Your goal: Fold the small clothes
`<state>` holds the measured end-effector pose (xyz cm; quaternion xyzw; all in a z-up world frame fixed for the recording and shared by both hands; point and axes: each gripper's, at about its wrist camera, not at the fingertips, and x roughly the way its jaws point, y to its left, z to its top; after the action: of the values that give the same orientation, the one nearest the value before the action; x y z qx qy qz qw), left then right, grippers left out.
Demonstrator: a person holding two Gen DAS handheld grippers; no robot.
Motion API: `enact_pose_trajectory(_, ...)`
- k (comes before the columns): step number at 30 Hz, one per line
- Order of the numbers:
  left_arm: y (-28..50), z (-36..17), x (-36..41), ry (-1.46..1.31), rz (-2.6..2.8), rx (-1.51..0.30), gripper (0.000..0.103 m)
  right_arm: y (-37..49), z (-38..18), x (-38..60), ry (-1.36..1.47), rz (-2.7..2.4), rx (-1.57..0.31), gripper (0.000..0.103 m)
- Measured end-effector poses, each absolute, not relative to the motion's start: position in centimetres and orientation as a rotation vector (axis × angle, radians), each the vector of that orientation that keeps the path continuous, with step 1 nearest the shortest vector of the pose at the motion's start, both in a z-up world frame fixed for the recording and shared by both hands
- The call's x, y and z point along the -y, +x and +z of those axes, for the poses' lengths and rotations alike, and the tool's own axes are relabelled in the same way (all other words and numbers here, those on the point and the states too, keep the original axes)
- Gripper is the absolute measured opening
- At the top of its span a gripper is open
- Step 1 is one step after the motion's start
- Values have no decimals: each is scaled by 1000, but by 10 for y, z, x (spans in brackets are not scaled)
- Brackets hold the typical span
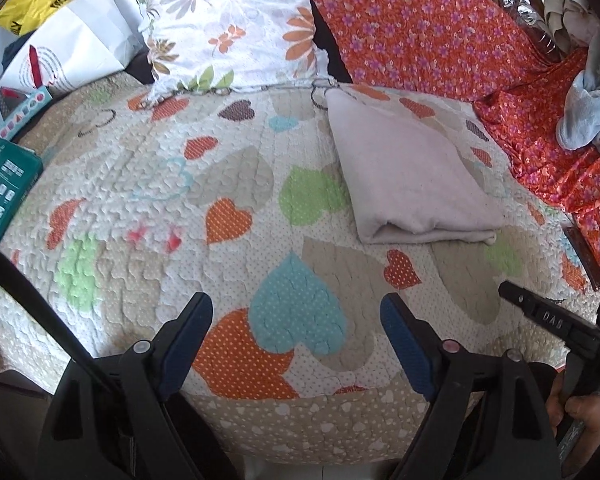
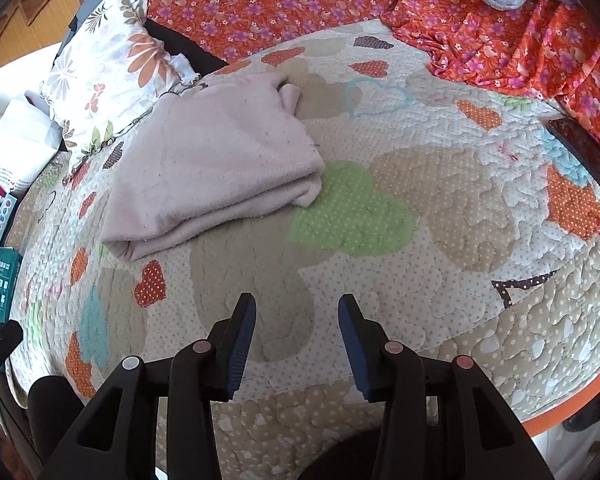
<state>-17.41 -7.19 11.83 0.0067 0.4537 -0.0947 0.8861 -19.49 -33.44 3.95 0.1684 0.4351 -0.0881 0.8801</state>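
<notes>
A pale pink garment [image 1: 410,172] lies folded into a flat rectangle on the heart-patterned quilt [image 1: 220,184]. It also shows in the right wrist view [image 2: 220,160], left of centre. My left gripper [image 1: 296,312] is open and empty, hovering over the quilt well short of the garment. My right gripper [image 2: 296,312] is open and empty, above the quilt to the right of and nearer than the garment. Part of the right gripper's body shows at the left wrist view's right edge [image 1: 556,316].
A floral pillow [image 1: 228,24] and an orange flowered sheet [image 1: 420,28] lie beyond the quilt. A heap of grey-blue clothes [image 1: 592,104] sits at the far right. A white bag [image 1: 72,48], a teal box [image 1: 4,184] and a dark phone [image 2: 588,156] lie at the edges.
</notes>
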Motion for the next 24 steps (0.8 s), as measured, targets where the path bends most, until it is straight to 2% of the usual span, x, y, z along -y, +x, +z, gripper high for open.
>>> enact_pose_trajectory(4,-169,111,73,7,-205,-966,85,-167,64,331,339,-140,-874,47)
enact_pose_trajectory(8,-164,103,70,-28,-223,-984,85,-117,100,308,323,-6,-808,38)
enact_pose_trajectory(10,-161,100,68,-30,-227,-992,85,-90,104,296,366,107,-817,37)
enact_pose_trajectory(14,-150,95,58,-49,-219,-999,85,-25,85,276,552,392,-933,37)
enact_pose_trajectory(19,-131,87,45,-96,-223,-1013,85,57,45,269,614,474,-1052,37)
enact_pose_trajectory(24,-113,75,43,-114,-233,-1020,85,131,39,275,694,496,-1055,28)
